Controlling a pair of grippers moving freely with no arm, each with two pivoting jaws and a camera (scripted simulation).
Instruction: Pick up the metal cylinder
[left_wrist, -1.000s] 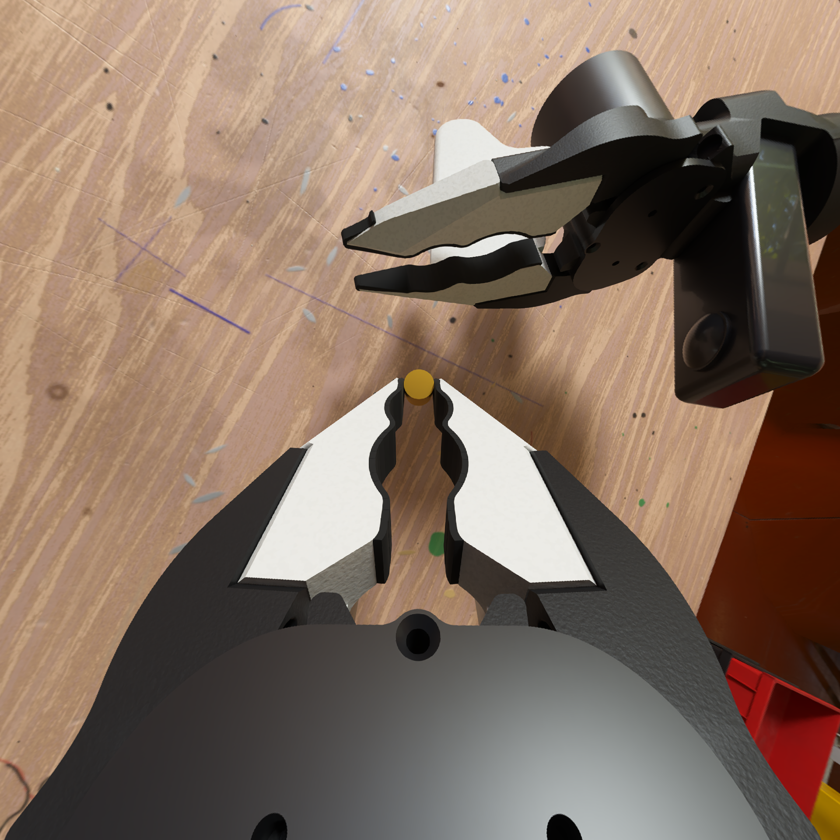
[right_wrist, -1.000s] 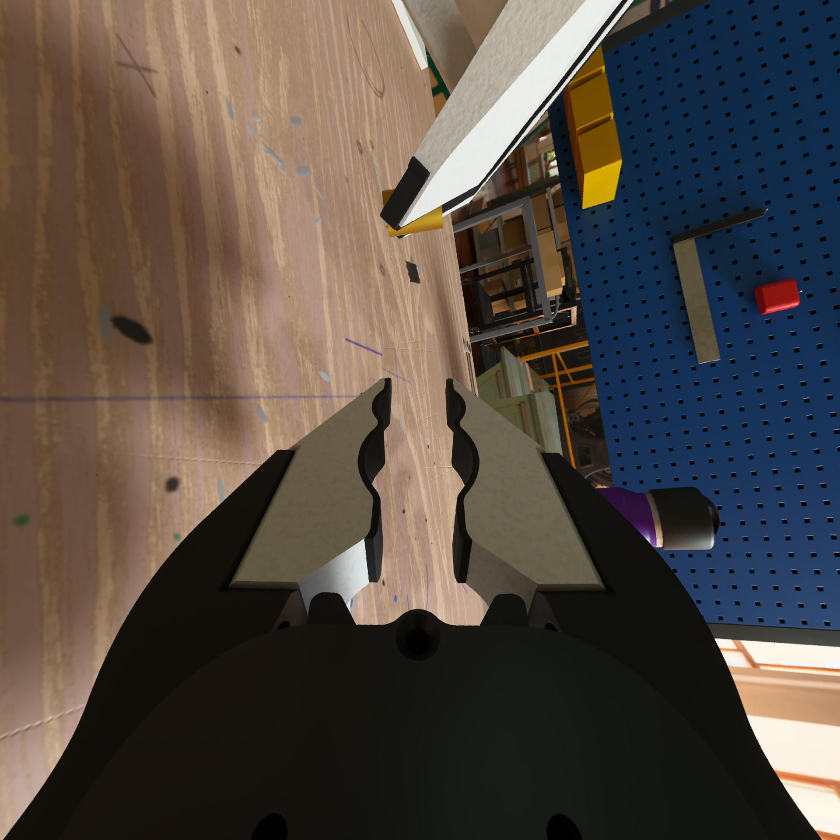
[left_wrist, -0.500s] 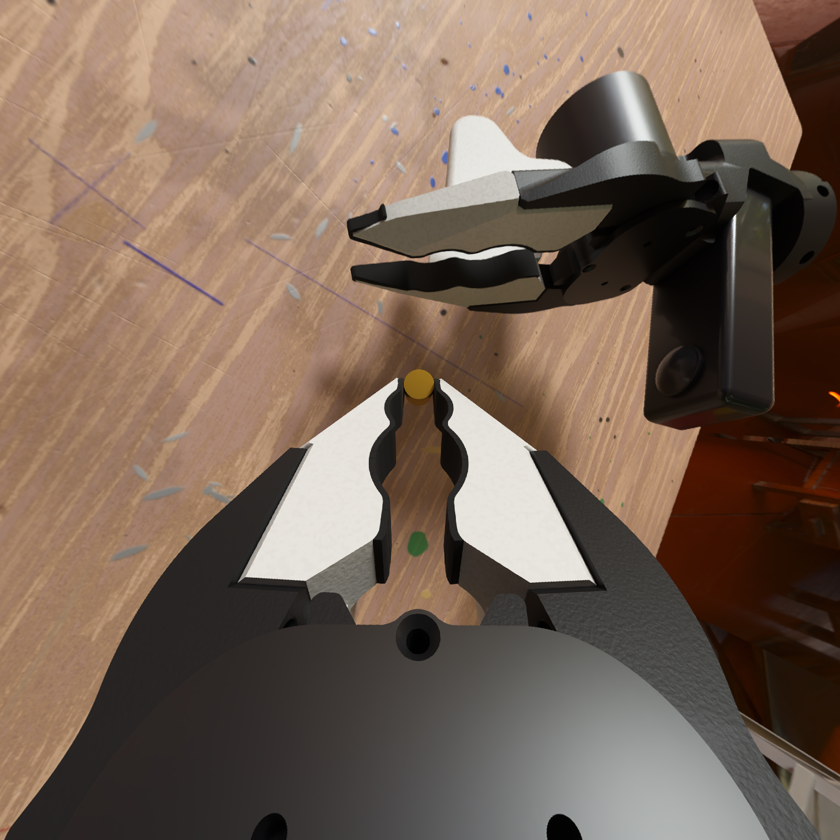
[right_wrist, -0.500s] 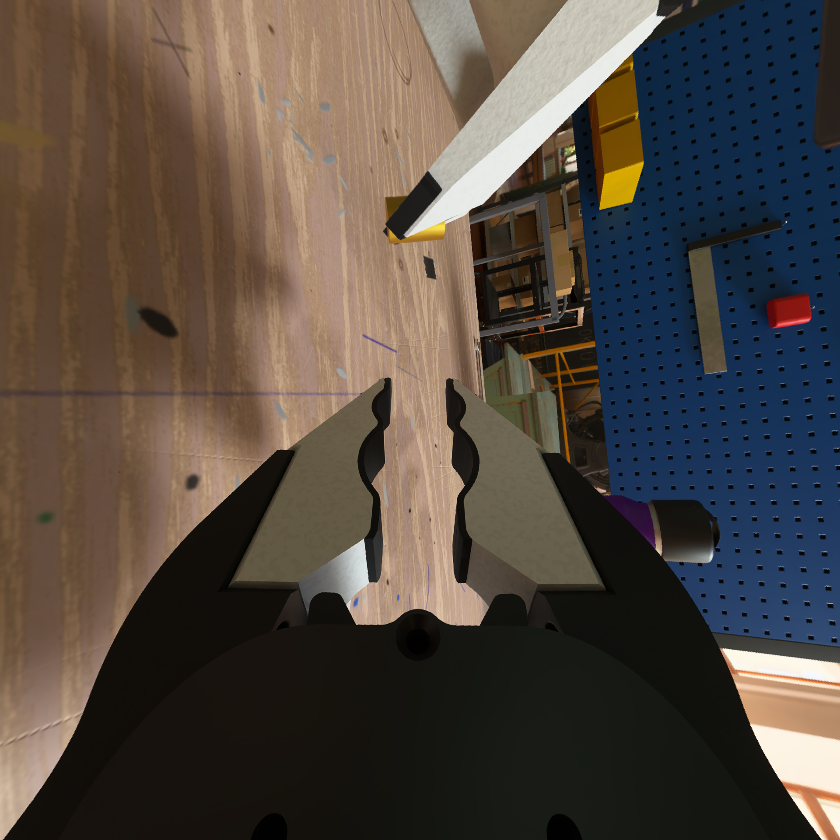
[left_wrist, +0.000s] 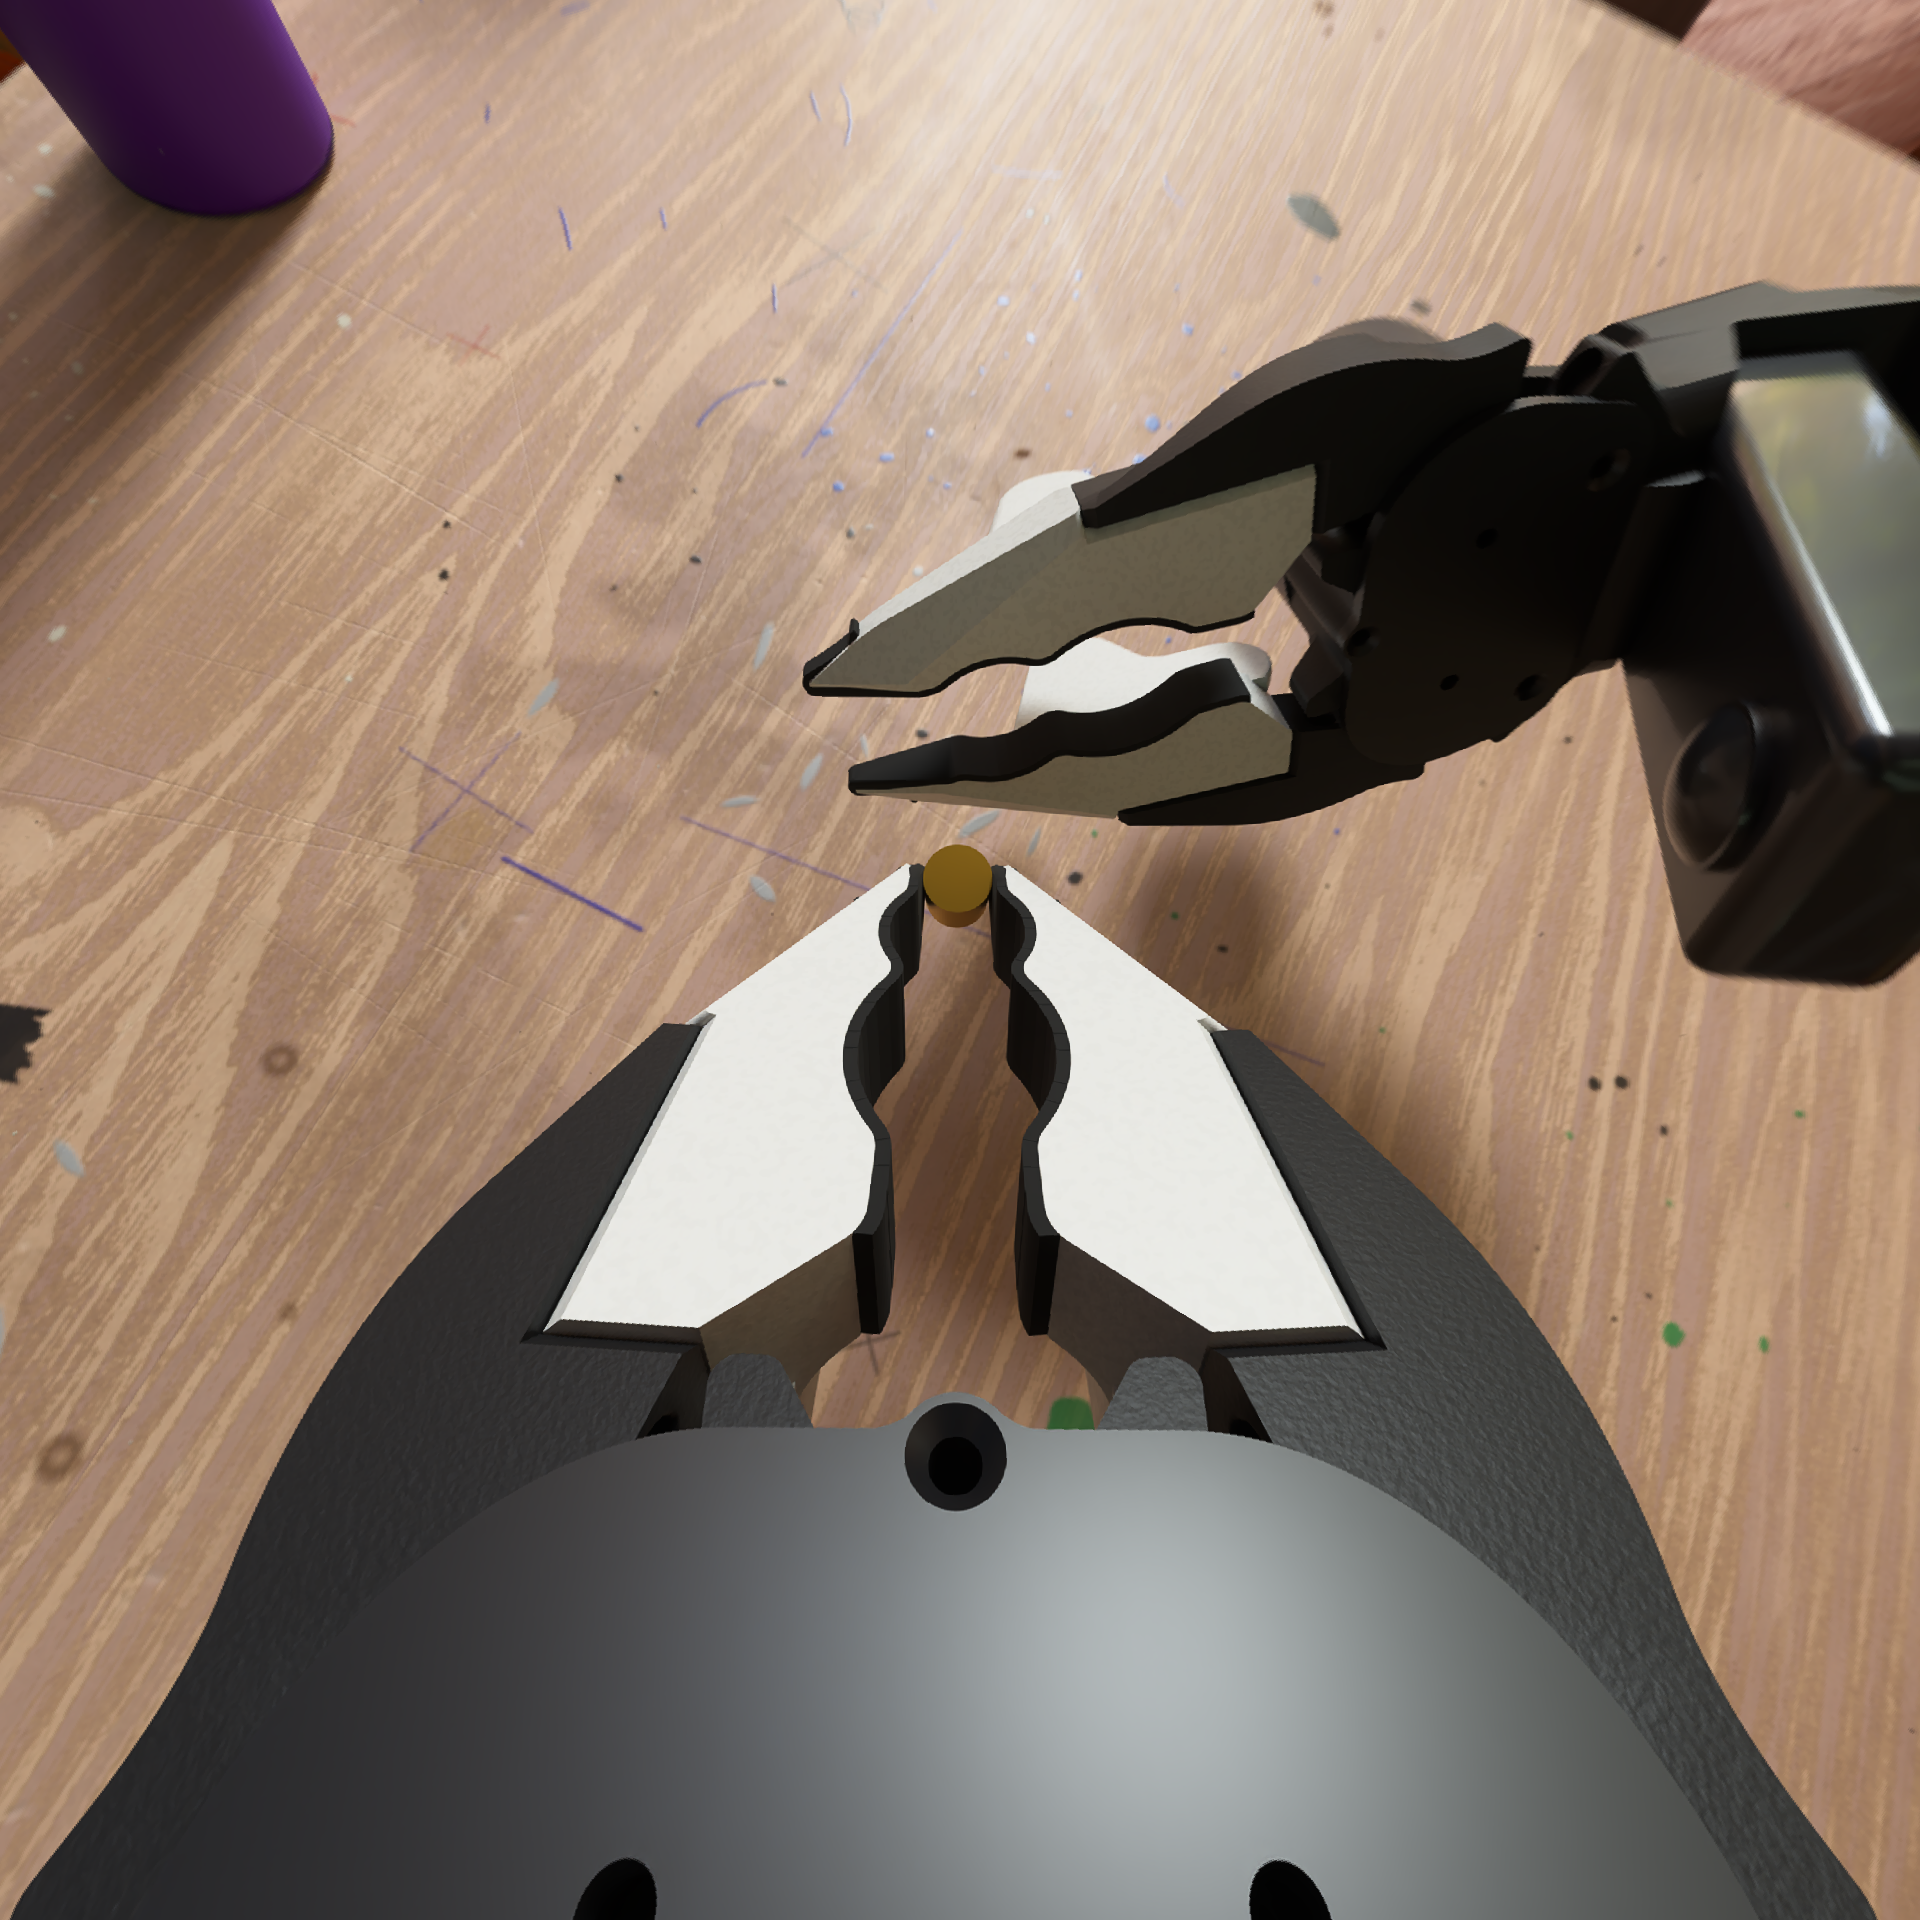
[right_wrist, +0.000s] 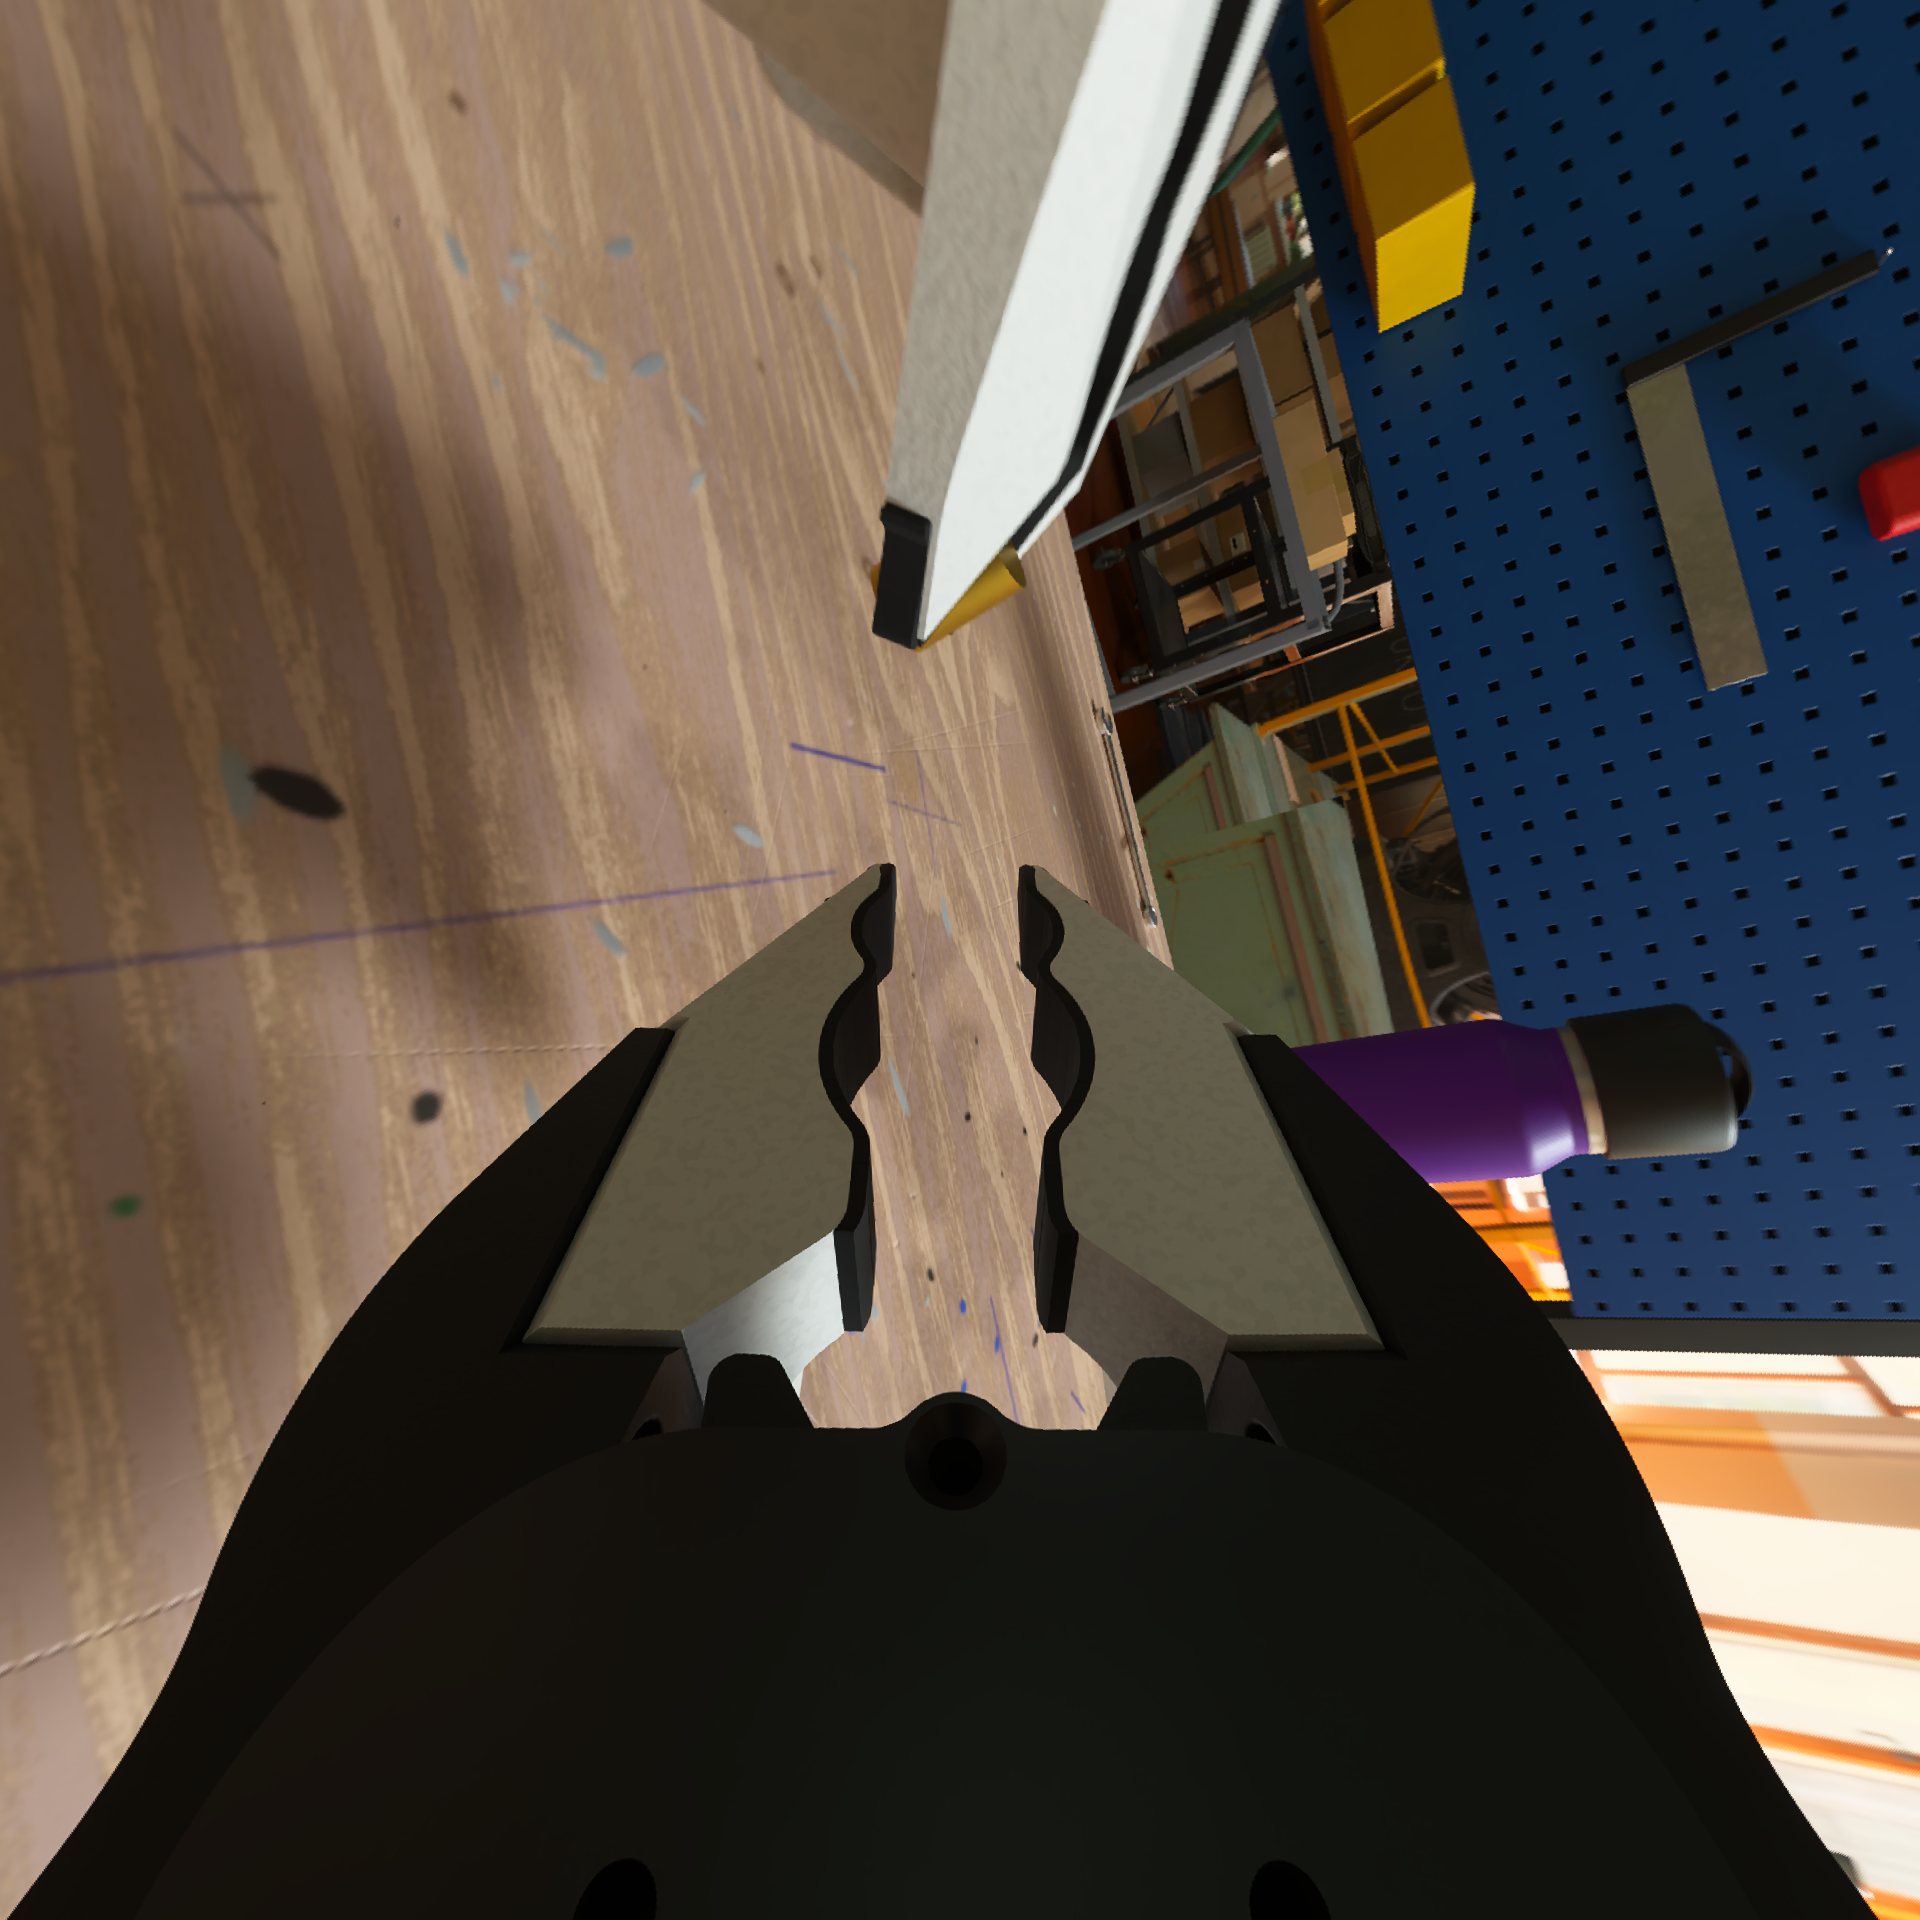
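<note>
A scuffed, paint-flecked wooden table (left_wrist: 520, 623) carries a purple bottle (right_wrist: 1475, 1101) with a black cap. Past its edge a blue pegboard (right_wrist: 1662, 831) holds a yellow bin (right_wrist: 1403, 187), a grey metal strip (right_wrist: 1694, 530) and something small and red (right_wrist: 1891, 499)

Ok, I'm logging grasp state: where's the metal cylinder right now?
In the left wrist view, the metal cylinder sits clamped between the left gripper tips, above the wooden table, just below the right gripper.

text: none legible | labels: none | brands: none | numbers: 0 | signs: none
</note>
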